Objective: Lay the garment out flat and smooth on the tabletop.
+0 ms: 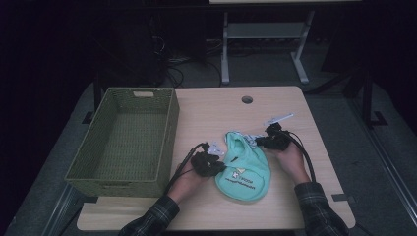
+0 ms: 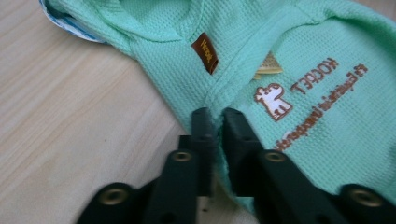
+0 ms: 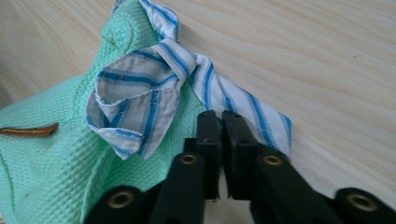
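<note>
A small mint-green knitted garment with a brown printed logo lies flat on the wooden table. It has a blue-and-white striped collar trim at its far end. My left gripper sits at the garment's left edge. In the left gripper view its jaws are shut, pinching a fold of the green cloth beside a brown label. My right gripper is at the garment's upper right. Its jaws are shut on the cloth where the striped trim meets the green knit.
A green woven basket stands on the left part of the table, with nothing visible inside. A round cable hole sits near the table's far edge. Beyond the table the dark floor holds cables and a metal stand.
</note>
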A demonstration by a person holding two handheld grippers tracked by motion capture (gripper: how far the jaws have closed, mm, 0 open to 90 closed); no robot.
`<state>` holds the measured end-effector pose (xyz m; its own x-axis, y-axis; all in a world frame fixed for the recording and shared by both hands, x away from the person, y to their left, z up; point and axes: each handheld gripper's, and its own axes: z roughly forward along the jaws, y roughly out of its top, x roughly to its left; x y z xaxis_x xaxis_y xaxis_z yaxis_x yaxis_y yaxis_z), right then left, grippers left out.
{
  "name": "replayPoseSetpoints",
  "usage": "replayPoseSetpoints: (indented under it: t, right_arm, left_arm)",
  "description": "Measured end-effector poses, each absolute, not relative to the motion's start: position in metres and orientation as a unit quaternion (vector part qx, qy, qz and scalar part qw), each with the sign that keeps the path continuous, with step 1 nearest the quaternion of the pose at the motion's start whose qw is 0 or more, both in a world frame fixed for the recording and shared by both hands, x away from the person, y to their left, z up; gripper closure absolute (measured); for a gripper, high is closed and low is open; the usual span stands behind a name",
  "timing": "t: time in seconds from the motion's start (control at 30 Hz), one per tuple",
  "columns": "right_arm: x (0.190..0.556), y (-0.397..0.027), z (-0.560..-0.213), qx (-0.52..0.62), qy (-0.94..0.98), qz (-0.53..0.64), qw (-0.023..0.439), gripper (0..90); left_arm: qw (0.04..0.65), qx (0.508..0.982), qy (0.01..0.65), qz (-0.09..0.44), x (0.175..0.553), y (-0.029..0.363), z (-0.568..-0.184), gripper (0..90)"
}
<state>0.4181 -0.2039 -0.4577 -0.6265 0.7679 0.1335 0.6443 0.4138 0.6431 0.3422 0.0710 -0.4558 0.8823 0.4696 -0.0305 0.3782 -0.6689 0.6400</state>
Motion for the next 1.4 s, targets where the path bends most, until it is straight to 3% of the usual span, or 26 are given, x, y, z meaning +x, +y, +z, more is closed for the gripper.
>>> replayPoseSetpoints:
  t: [0.5, 0.6, 0.7, 0.87, 1.07, 1.4]
  right_arm:
    - [0.422, -0.220, -0.455, 0.434, 0.830, 0.326, 0.129, 90.0]
    - [0.422, -0.222, -0.456, 0.438, 0.826, 0.332, 0.127, 81.2]
    - [0.419, -0.224, -0.451, 0.438, 0.823, 0.341, 0.123, 78.5]
    - [0.396, -0.228, -0.443, 0.424, 0.822, 0.365, 0.111, 88.9]
    - [0.373, -0.227, -0.446, 0.415, 0.827, 0.366, 0.099, 90.0]
    - [0.344, -0.221, -0.448, 0.408, 0.830, 0.370, 0.090, 90.0]
  left_arm:
    - [0.326, 0.910, 0.243, 0.078, 0.330, 0.091, -0.448, 86.4]
    - [0.342, 0.903, 0.248, 0.078, 0.331, 0.091, -0.445, 75.5]
    - [0.357, 0.896, 0.252, 0.078, 0.333, 0.092, -0.441, 71.2]
    - [0.379, 0.885, 0.258, 0.077, 0.346, 0.090, -0.435, 81.0]
    - [0.376, 0.886, 0.261, 0.069, 0.363, 0.082, -0.439, 89.2]
    - [0.374, 0.890, 0.251, 0.067, 0.379, 0.069, -0.448, 89.4]
